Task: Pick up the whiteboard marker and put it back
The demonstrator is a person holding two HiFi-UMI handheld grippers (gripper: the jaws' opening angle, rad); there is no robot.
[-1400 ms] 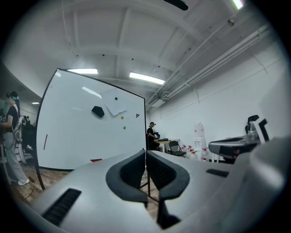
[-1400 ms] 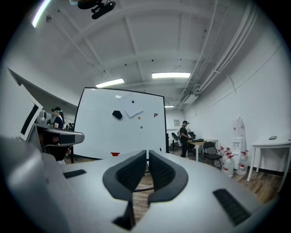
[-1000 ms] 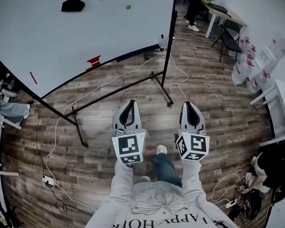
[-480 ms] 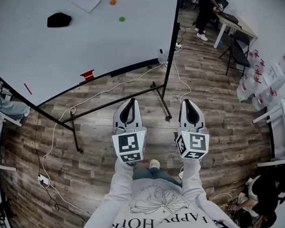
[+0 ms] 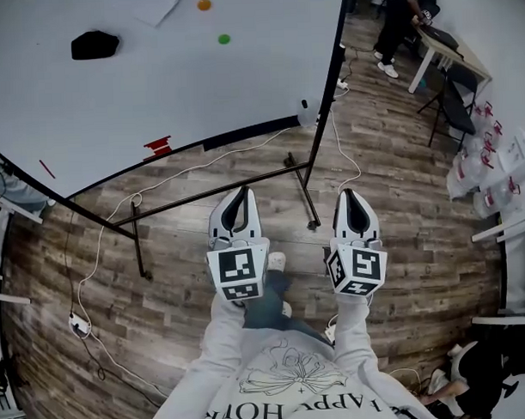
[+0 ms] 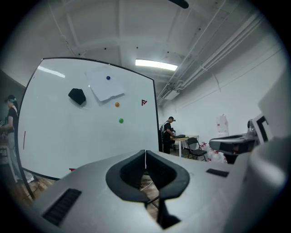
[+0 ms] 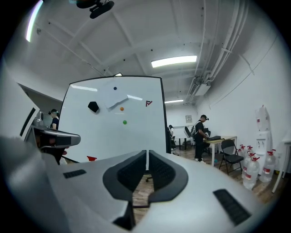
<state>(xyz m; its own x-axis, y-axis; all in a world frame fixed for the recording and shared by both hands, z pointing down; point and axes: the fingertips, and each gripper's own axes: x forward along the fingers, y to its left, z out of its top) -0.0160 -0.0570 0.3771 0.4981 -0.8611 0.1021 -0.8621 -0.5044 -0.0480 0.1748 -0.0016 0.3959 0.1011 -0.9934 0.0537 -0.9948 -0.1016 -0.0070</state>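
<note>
The whiteboard (image 5: 155, 79) stands on a black frame ahead of me. A thin red stick, maybe the marker (image 5: 46, 168), lies against its left part, and a small red thing (image 5: 157, 147) sits at its bottom edge; I cannot tell them apart further. My left gripper (image 5: 236, 201) and right gripper (image 5: 351, 197) are held side by side above the floor, short of the board, both shut and empty. In the left gripper view the shut left gripper (image 6: 145, 152) points at the board (image 6: 91, 132). The right gripper (image 7: 147, 152) does likewise toward the board (image 7: 118, 127).
A black eraser (image 5: 94, 44) and green (image 5: 224, 39) and orange (image 5: 204, 4) magnets stick to the board. The stand's legs (image 5: 306, 190) and white cables (image 5: 101, 253) cross the wooden floor. A person (image 5: 398, 19), table and folding chair (image 5: 452, 103) are at far right.
The whiteboard has come nearer and lower in the head view as I walked toward it. Both grippers moved forward together, still shut and level.
</note>
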